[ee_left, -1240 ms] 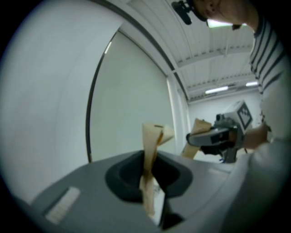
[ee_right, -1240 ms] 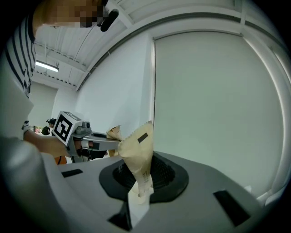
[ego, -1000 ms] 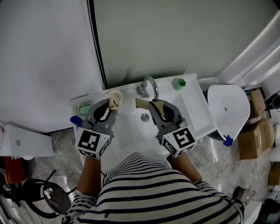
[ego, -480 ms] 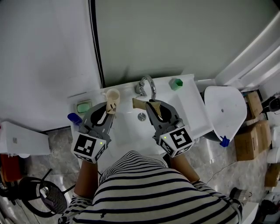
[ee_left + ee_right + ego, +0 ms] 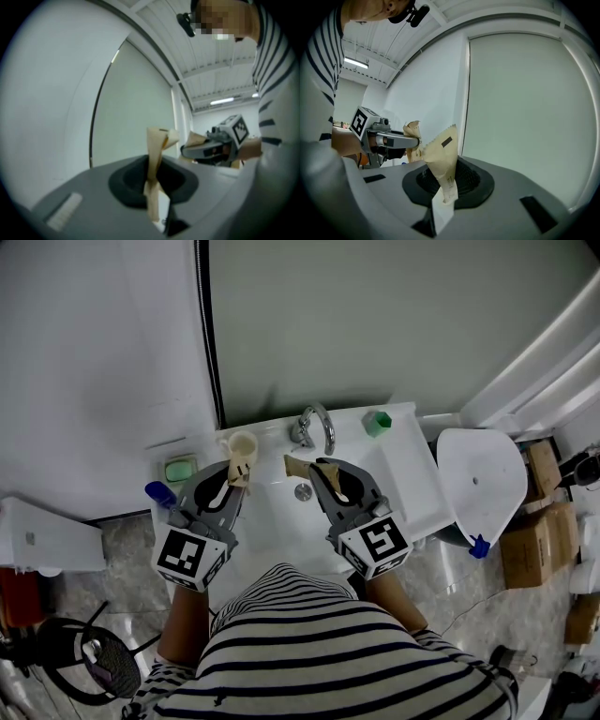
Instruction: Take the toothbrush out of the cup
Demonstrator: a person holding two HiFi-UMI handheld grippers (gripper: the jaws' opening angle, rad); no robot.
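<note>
A person in a striped top is standing at a white sink [image 5: 277, 521], holding both grippers out level over the basin. The left gripper [image 5: 240, 471] is pinching a tan paper scrap [image 5: 155, 154]; its jaws are standing narrow, pressed together on the lower part of the scrap, whose crumpled top is sticking up past the tips. The right gripper [image 5: 313, 471] is likewise gripping a tan packet [image 5: 442, 152] with a saw-tooth upper edge and a small dark mark, its jaws nearly together on the packet's lower end. In the head view, the two grippers are pointing toward 12 o'clock, the left one lying at 9 o'clock from the drain [image 5: 303, 490] and the right one just at 3 o'clock from it, their tips well apart. The cup [image 5: 243, 444], cream-coloured, is sitting upright on the sink's back ledge at 11 o'clock from the drain, just at 12 o'clock from the left gripper's tips and close to the scrap. Whether they are touching cannot be told, and neither can whether the toothbrush is standing in the cup. The faucet [image 5: 315, 426] is arching over the basin at 12 o'clock from the drain, a small green object [image 5: 377, 421] is resting on the ledge at 3 o'clock from the faucet, and a green soap dish [image 5: 179, 468] is lying at 8 o'clock from the cup.
</note>
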